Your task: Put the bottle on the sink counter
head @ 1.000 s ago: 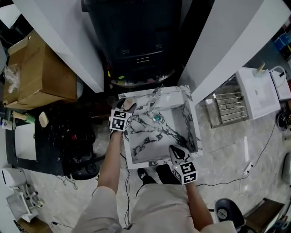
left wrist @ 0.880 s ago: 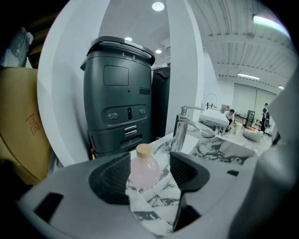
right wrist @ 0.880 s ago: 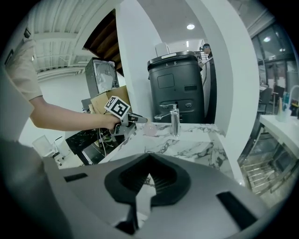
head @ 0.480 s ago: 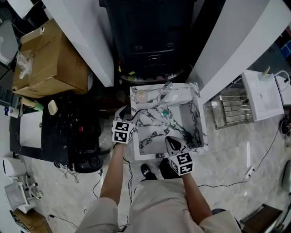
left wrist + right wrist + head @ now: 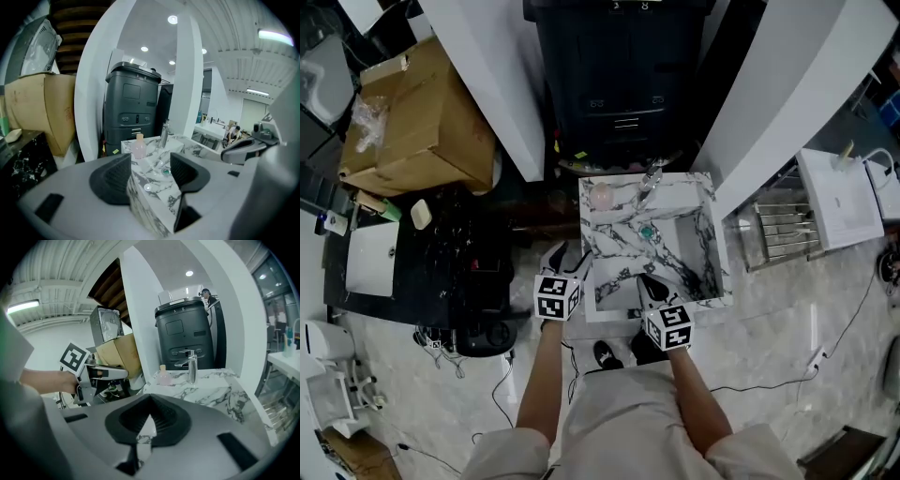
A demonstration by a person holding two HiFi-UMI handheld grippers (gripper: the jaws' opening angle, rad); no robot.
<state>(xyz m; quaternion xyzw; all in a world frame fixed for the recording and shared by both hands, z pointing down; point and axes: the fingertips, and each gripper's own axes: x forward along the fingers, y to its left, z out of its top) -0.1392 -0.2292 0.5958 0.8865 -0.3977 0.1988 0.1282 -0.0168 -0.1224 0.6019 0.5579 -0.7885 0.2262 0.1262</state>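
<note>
A small pink bottle (image 5: 602, 195) with a tan cap stands upright on the back left corner of the marble sink counter (image 5: 619, 184), left of the chrome faucet (image 5: 650, 177). My left gripper (image 5: 565, 255) is open and empty, off the sink's front left corner, well short of the bottle. In the left gripper view the bottle (image 5: 139, 146) shows beyond the parted jaws of the left gripper (image 5: 150, 164). My right gripper (image 5: 645, 281) is shut on nothing above the sink's front rim. The right gripper view shows the right gripper (image 5: 150, 401), the bottle (image 5: 163, 376) and the faucet (image 5: 190, 365).
A black bin (image 5: 623, 75) stands behind the sink between two white pillars (image 5: 492, 84). Cardboard boxes (image 5: 412, 122) and a cluttered black table (image 5: 459, 272) lie to the left. A metal rack (image 5: 783, 234) and a white unit (image 5: 839, 192) are at the right. Cables run over the floor.
The left gripper let go of the bottle and drew back toward the person. The bottle stays standing on the counter. The right gripper also pulled back to the front rim.
</note>
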